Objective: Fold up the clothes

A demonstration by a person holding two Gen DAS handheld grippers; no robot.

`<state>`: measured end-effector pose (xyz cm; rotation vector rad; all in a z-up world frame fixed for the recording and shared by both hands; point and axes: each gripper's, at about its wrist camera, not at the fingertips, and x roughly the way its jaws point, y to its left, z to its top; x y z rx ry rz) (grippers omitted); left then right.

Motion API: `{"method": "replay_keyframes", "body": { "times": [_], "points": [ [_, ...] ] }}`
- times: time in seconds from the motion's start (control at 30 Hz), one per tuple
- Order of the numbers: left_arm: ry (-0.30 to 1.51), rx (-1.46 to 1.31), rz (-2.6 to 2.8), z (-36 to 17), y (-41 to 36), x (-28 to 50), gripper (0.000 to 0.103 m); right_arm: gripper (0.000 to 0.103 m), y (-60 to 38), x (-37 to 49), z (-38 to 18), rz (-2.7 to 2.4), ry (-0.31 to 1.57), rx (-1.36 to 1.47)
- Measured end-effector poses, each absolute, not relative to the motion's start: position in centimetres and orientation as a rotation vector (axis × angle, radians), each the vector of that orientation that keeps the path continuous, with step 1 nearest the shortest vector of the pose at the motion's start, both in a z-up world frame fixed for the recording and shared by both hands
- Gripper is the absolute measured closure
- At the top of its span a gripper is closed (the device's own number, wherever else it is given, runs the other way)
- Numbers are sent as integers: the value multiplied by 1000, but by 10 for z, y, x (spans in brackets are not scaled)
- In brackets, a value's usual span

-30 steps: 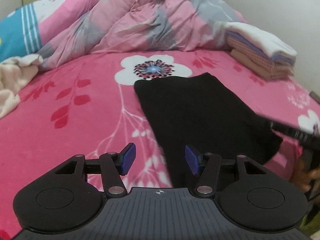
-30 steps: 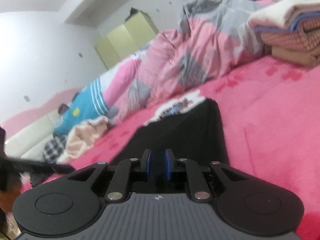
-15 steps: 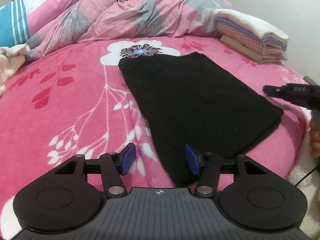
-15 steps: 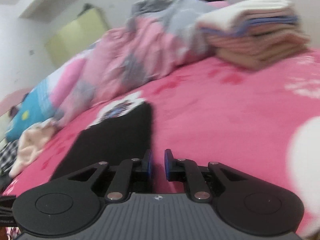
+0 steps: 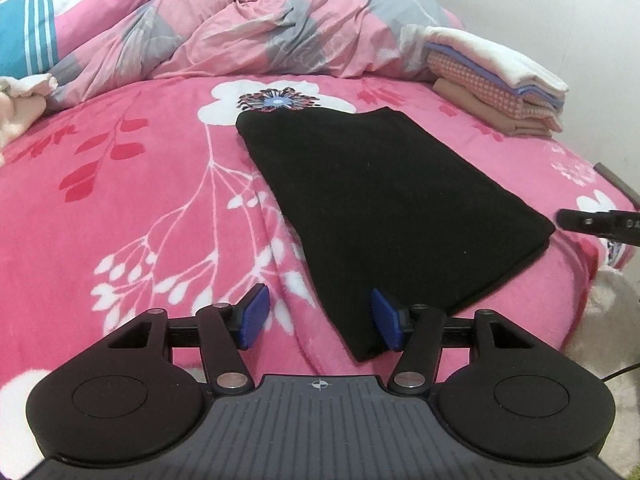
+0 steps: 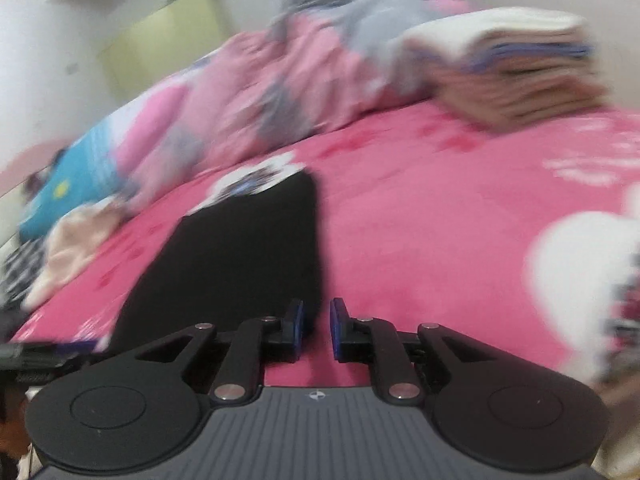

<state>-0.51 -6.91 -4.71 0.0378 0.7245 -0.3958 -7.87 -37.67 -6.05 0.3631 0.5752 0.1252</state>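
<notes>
A black garment (image 5: 392,200) lies folded into a flat rectangle on the pink flowered blanket (image 5: 120,200). My left gripper (image 5: 320,316) is open just above the blanket. Its right pad is over the garment's near corner, and nothing is between the pads. In the blurred right wrist view the garment (image 6: 248,248) stretches away ahead on the left. My right gripper (image 6: 316,324) hovers at the garment's near right edge, pads drawn almost together and holding nothing. Its dark tip (image 5: 576,222) shows at the right edge of the left wrist view, just off the garment's far corner.
A stack of folded clothes (image 5: 500,84) sits at the back right by the wall. A rumpled pink and grey duvet (image 5: 260,20) fills the head of the bed. A cream cloth (image 5: 20,108) lies at the far left. The bed's right edge drops off near my right gripper.
Both grippers have drawn back from the black garment, which now lies flat and free. The right gripper swung right, off the cloth, towards the garment's right edge. The left gripper stayed open.
</notes>
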Motion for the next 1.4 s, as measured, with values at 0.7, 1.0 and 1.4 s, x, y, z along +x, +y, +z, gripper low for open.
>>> {"method": "replay_keyframes", "body": {
  "times": [0.7, 1.0, 1.4],
  "points": [
    [585, 288, -599, -20, -122, -36, 46, 64, -455, -73, -85, 174, 619, 1031],
    [514, 461, -701, -31, -204, -25, 49, 62, -470, -87, -102, 246, 562, 1157],
    [649, 390, -670, -31, -197, -22, 49, 63, -466, -89, -108, 314, 530, 1141]
  ]
}}
